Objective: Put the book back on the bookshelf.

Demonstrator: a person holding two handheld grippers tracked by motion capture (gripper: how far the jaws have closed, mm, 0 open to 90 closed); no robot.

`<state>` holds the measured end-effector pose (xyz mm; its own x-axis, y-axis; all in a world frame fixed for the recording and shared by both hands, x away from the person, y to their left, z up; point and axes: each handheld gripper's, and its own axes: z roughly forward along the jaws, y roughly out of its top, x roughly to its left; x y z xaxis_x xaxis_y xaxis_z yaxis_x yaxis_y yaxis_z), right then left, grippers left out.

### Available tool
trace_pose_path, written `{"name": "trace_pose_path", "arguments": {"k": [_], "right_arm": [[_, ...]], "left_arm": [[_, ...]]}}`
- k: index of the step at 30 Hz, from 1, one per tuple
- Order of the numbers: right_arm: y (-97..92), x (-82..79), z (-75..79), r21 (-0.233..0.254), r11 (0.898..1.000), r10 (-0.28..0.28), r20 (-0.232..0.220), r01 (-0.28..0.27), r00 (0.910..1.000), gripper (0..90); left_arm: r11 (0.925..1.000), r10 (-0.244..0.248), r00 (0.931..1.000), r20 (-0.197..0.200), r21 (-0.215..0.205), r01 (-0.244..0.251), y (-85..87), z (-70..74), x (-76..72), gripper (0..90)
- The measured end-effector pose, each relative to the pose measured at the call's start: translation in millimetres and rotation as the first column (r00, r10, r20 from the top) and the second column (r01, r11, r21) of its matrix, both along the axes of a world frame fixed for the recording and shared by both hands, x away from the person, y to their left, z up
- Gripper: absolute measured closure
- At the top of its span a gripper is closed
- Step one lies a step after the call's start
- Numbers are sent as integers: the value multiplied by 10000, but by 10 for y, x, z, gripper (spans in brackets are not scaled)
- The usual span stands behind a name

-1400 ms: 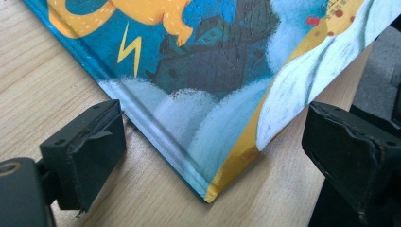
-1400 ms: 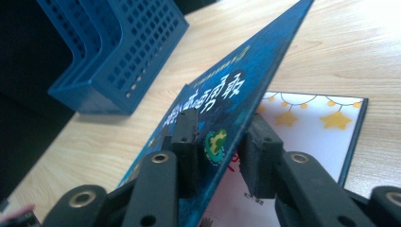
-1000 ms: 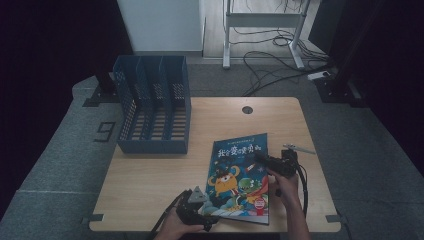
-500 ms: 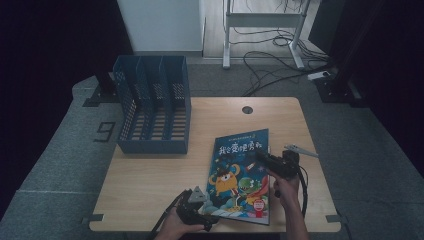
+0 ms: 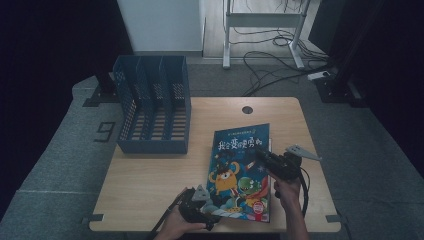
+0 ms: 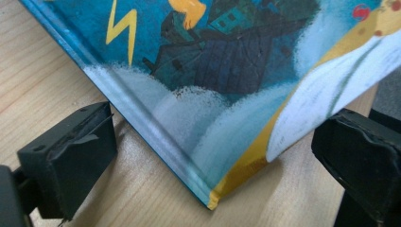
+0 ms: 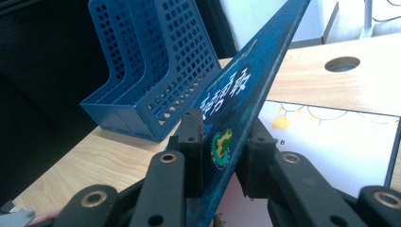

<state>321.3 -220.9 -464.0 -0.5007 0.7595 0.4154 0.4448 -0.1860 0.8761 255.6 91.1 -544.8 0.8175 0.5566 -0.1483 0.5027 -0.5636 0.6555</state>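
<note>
A picture book with a blue cartoon cover (image 5: pixel 240 170) lies on the wooden table (image 5: pixel 150 175) at the front right. My right gripper (image 5: pixel 262 152) is shut on the cover's right edge (image 7: pixel 236 104) and holds it tilted up off the white first page (image 7: pixel 331 142). My left gripper (image 5: pixel 210 209) sits at the book's near left corner (image 6: pixel 213 198). Its jaws have just been opening, and the corner lies between them with neither pad touching it.
A blue mesh file rack (image 5: pixel 152 107) with several slots stands at the table's back left. A round cable hole (image 5: pixel 247 109) sits near the back edge. Bare tabletop stretches between the rack and the book.
My right gripper has risen a little with the cover's edge, so the cover stands steeper. The left hand has stayed at the corner.
</note>
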Motion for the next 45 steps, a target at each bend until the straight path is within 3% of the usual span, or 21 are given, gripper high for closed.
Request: {"name": "trace_pose_path", "arguments": {"k": [6,14,21,30,36,45], "right_arm": [[22,-35,41,-121,9999,56,384,-51,9992,727],[12,-39,44,-91,10000,-28,463,33,9989,727],[21,-125,143,-75,9998,-187,1142,197,9933,736],[31,-158,179,-191,9997,-154,1438,183,9895,739],[54,-207,238,-481,9987,-54,1810,144,9835,739],[118,-329,373,-882,9961,268,2541,-44,9668,745]], "left_arm": [[10000,18,10000,47,-16,-18,2,-2,4,7],[9997,233,9996,184,-8,-233,-18,-12,13,9],[9983,584,9979,267,27,-585,-42,-14,53,19],[9981,615,9977,301,62,-617,-51,-14,76,17],[9978,644,9975,275,107,-648,-55,-10,101,17],[9974,653,9974,303,294,-661,-67,-4,150,17]]}}
